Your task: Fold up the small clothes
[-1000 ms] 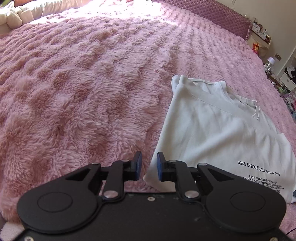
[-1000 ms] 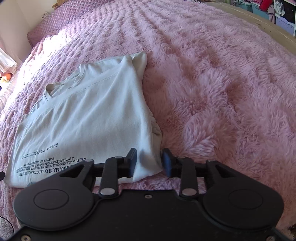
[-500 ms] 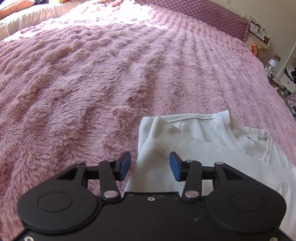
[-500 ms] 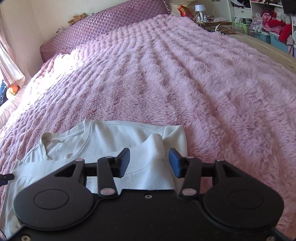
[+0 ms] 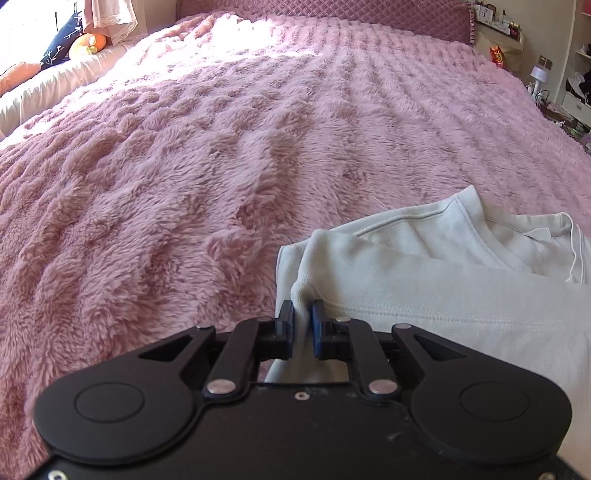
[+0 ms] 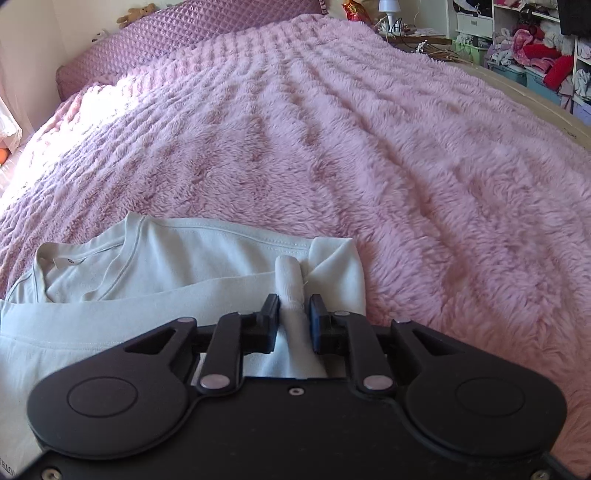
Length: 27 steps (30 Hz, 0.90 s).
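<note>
A pale white T-shirt (image 5: 443, 288) lies on the fluffy pink bedspread (image 5: 221, 166), its sides folded in and its neckline at the far end. My left gripper (image 5: 303, 314) is shut on a pinch of cloth at the shirt's left shoulder corner. In the right wrist view the same T-shirt (image 6: 166, 266) lies at lower left, and my right gripper (image 6: 293, 306) is shut on a bunched ridge of cloth at its right shoulder corner. The shirt's lower part is hidden under both gripper bodies.
The pink bedspread (image 6: 369, 147) stretches far ahead to a quilted purple headboard (image 6: 184, 29). Cushions and an orange toy (image 5: 86, 42) lie at far left. Shelves with clothes (image 6: 535, 48) and a bedside lamp (image 6: 386, 7) stand at the right.
Both grippers moved up along the shirt from its hem to its shoulder end. They were open half a second ago and have now closed on the cloth at the two shoulder corners.
</note>
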Tool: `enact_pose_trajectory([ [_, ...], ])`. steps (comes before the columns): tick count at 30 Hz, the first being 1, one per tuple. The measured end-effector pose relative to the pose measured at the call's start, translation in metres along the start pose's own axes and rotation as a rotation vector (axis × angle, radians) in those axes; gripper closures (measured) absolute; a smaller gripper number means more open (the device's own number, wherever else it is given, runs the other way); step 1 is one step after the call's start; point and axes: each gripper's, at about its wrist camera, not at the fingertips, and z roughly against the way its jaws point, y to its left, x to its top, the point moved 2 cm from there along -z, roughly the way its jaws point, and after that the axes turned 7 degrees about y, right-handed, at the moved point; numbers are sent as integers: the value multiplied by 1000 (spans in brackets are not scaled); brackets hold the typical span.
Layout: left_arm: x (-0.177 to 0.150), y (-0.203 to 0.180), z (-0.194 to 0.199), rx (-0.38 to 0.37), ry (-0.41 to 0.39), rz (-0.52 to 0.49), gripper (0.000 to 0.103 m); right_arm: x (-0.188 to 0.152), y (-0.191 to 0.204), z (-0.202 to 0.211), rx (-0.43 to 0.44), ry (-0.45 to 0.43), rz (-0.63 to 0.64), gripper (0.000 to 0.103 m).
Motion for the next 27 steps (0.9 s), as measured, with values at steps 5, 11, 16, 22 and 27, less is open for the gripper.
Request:
enact_pose_trajectory([
  [5, -22, 37, 65, -106, -38, 134, 77, -33, -15, 80, 94, -80, -44, 53],
  [11, -91, 79, 120, -150, 52, 253, 67, -111, -33, 130, 79, 17, -39, 53],
  [16, -149, 82, 122, -161, 164, 354, 63, -134, -34, 120, 34, 87, -50, 63],
  [22, -165, 79, 122, -208, 158, 414, 98, -134, -32, 126, 7, 80, -86, 94],
  [27, -165, 77, 110, -173, 203, 343, 94, -147, -37, 112, -12, 127, -100, 95],
])
